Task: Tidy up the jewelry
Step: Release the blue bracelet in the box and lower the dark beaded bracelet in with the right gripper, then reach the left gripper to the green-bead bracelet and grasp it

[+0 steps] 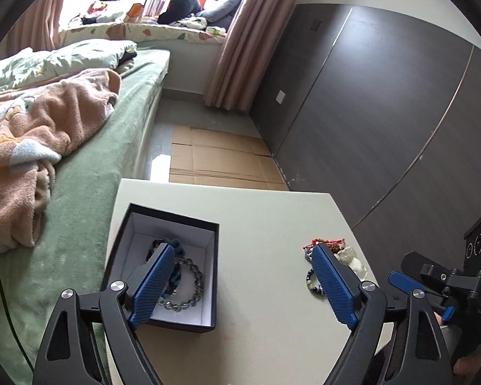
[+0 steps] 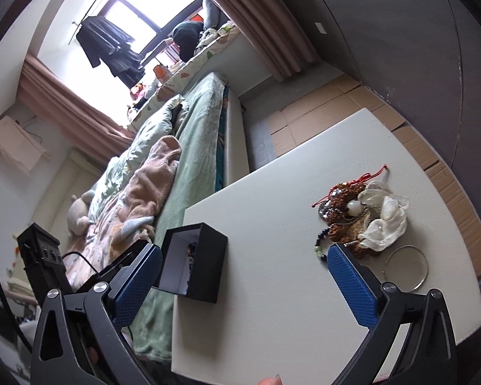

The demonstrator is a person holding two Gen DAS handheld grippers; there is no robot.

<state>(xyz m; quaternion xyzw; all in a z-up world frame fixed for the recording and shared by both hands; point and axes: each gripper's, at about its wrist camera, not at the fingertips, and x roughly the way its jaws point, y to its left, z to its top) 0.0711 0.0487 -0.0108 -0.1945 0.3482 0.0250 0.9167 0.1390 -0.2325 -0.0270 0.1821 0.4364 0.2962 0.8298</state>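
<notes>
Left wrist view, white table (image 1: 256, 211) beside green bed (image 1: 89, 173), black box (image 1: 163, 269) holding bracelets, left gripper (image 1: 240, 250) wide above table, right gripper (image 2: 243, 250) wide, empty.

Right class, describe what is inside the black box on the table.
Inside the black box, on its white lining, lie a grey beaded bracelet and a blue braided one. The left tongs have one finger across them, hiding anything beneath.

Right tool (image 2: 243, 276) gapes between black box (image 2: 202, 261) and jewelry pile (image 2: 362, 215).
</notes>
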